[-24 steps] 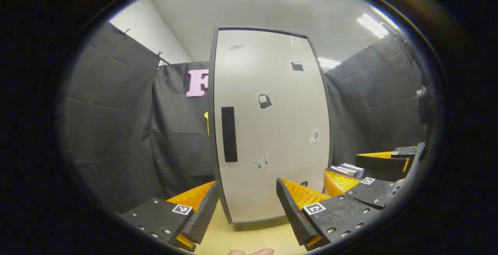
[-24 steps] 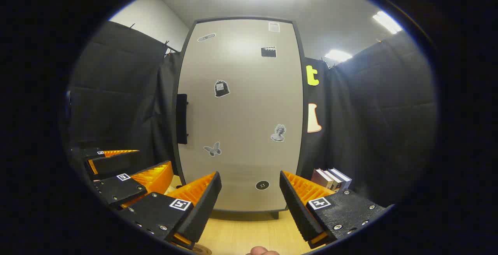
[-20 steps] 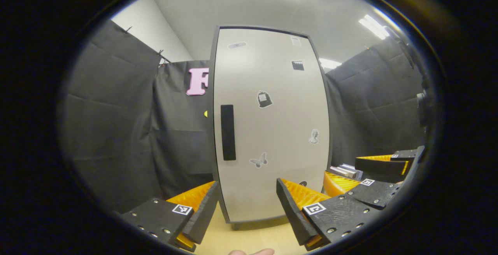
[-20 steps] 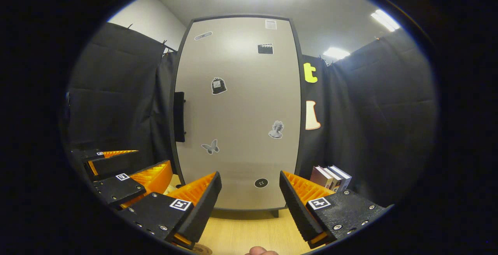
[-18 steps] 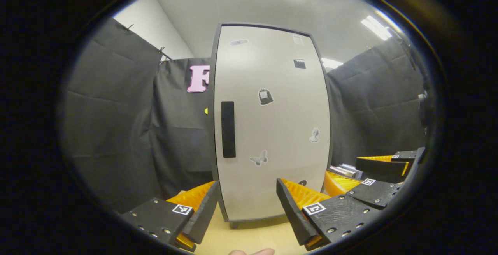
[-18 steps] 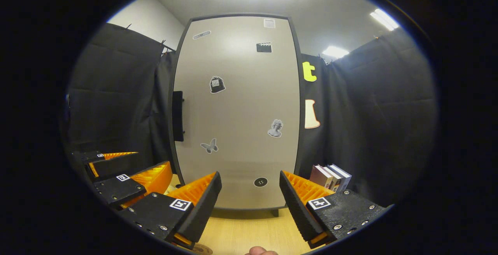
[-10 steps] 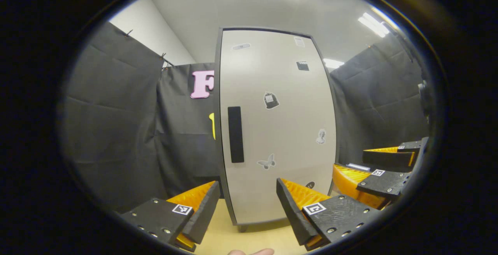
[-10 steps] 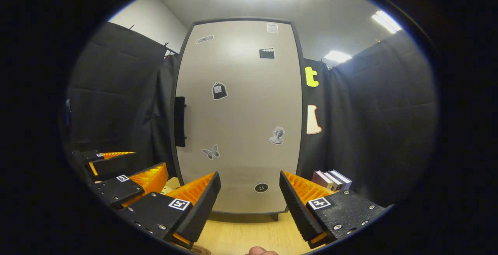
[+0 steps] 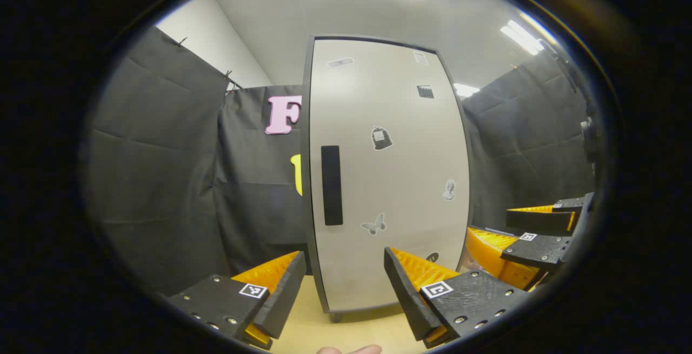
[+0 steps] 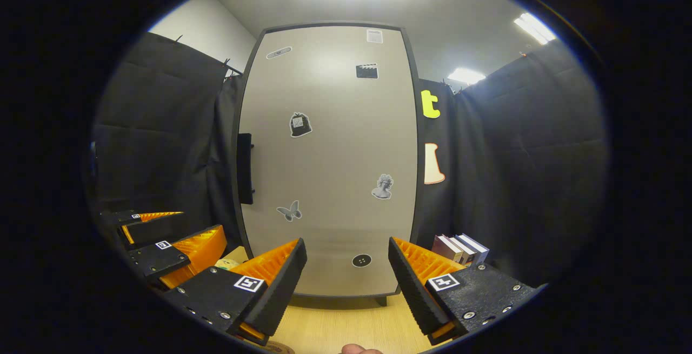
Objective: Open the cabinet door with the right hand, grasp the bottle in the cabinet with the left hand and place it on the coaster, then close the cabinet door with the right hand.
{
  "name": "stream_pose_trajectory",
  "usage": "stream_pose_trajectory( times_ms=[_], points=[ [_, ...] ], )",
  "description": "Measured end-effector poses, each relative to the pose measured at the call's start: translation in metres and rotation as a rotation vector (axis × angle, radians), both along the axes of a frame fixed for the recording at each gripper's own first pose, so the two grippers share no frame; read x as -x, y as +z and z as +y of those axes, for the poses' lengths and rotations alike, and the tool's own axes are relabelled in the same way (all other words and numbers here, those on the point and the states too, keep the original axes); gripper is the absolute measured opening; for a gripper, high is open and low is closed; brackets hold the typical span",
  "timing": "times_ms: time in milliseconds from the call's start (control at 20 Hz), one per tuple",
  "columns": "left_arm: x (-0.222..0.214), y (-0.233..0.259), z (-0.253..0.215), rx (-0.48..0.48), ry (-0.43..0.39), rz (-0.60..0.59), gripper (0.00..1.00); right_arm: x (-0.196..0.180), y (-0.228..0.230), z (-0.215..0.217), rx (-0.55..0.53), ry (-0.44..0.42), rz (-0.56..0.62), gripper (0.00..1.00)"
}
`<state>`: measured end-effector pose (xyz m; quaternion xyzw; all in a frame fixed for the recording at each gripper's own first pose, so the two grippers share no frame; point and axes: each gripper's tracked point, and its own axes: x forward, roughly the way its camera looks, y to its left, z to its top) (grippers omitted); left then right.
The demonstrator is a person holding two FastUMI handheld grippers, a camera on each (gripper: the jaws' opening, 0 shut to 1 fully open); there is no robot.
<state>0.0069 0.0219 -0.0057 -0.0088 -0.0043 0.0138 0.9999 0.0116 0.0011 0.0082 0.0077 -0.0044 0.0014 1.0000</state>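
Both cams low over table [image 10: 335, 332], near, facing shut cabinet door [image 9: 386, 181]; left view set further left.

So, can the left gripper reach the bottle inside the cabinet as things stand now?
Probably not. The cabinet door looks fully closed, so it blocks the way to anything inside. The left gripper is open and empty in front of it, clear of the black handle.

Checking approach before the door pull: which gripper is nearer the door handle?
Left. The left gripper sits almost straight below the handle, roughly facing it. The right gripper faces the door's middle, handle off to its left.
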Motion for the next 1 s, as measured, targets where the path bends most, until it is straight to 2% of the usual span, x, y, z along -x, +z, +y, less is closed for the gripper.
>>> stream_pose_trajectory(
  times_ms=[500, 1000],
  points=[
    [0.018, -0.010, 0.050, -0.010, 0.041, 0.018, 0.87, -0.033, 0.021, 0.045, 0.024, 0.065, -0.037, 0.94],
    [0.055, -0.022, 0.133, -0.034, 0.164, 0.046, 0.87, -0.086, 0.052, 0.127, 0.035, 0.163, -0.095, 0.94]
  ],
)
